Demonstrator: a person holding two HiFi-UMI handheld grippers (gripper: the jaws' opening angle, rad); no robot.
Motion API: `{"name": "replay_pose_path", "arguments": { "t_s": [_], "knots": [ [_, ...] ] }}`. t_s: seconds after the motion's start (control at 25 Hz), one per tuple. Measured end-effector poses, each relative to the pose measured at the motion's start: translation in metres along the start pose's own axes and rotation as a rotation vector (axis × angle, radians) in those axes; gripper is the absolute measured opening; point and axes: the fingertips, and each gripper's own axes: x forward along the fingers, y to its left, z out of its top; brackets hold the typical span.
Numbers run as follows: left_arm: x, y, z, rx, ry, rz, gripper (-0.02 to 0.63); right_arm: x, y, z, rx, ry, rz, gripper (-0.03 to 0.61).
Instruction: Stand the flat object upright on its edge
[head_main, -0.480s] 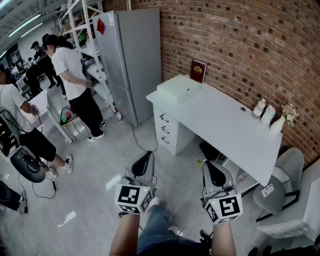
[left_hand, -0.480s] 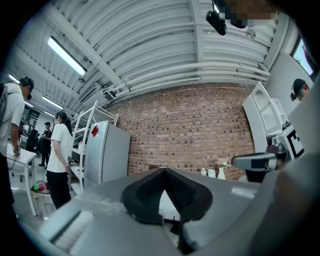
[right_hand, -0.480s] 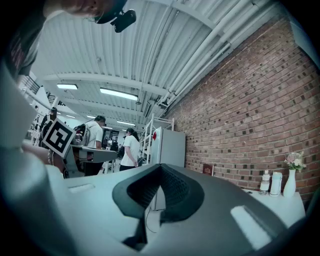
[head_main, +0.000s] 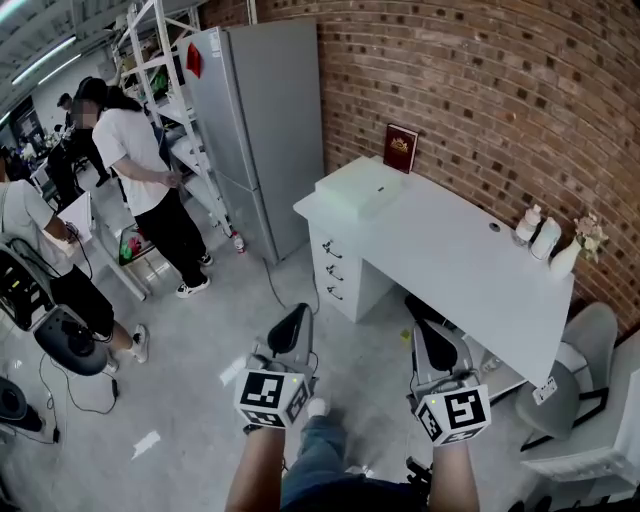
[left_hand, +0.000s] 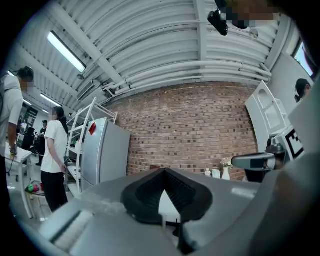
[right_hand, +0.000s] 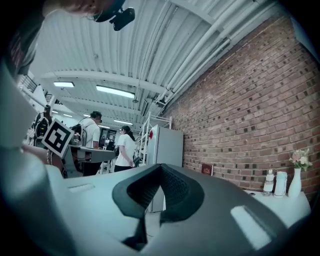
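Both closed and empty, our left gripper (head_main: 292, 322) and right gripper (head_main: 427, 340) face the flat box (head_main: 362, 187), well apart at twelve o'clock.

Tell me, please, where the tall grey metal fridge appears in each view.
Head view: tall grey metal fridge, upper left of centre.
Left gripper view: left of centre, mid-height.
Right gripper view: near the centre.
Shared landmark: red brick wall beside it.

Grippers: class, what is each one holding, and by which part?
Nothing. The left gripper and the right gripper are both shut and empty, over the floor short of the desk.
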Motion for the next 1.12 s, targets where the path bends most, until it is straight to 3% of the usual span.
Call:
{"name": "replay_pose_path", "arguments": {
  "t_s": [0.12,0.8,1.12],
  "knots": [
    [0.025,0.027,-0.002,-0.007,-0.001,0.003,-0.002,0.034,-0.006,-0.002,0.035,-0.011,-0.006,0.000],
    [0.183,0.185,-0.008,-0.057,0.016,-0.053,-0.002,0.243,-0.026,-0.016,0.019,0.038,-0.065,0.000],
    [0.228,0.226,-0.013,-0.066,0.024,-0.087,-0.002,0.302,-0.030,-0.023,0.009,0.066,-0.083,0.000]
  ]
}}
